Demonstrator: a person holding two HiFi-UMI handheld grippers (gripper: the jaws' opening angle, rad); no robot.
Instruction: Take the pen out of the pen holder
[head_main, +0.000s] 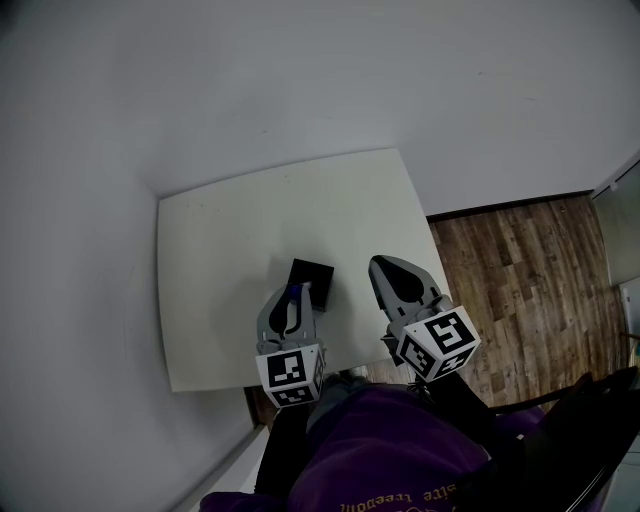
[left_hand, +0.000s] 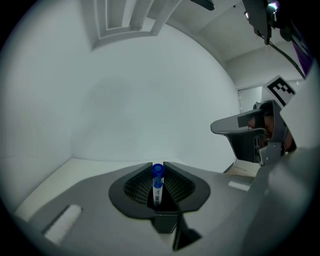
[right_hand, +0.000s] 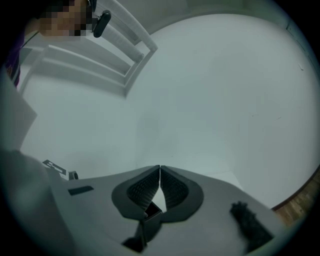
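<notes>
The fingers (left_hand: 137, 186) of the left gripper (left_hand: 158, 169) are closed on a pen (left_hand: 157, 184), which is gripped upright between the ribbed pads with its blue cap standing above their tips. The fingers (right_hand: 173, 191) of the right gripper (right_hand: 159, 171) are brought together at the tips, and nothing is held between them. The grip on the pen is shown plainly only in the left gripper view, where the right gripper is also seen off to the right against a pale wall (left_hand: 150, 100). The black pen holder (head_main: 314, 277) is shown only in the head view, standing on the white surface (head_main: 230, 250). There the left gripper's tip, with the blue cap at it, is seen at the holder's near edge; whether the pen's lower end is clear of the holder cannot be told. The right gripper is held beside the holder, toward the surface's edge by the wooden floor (head_main: 520, 280).
</notes>
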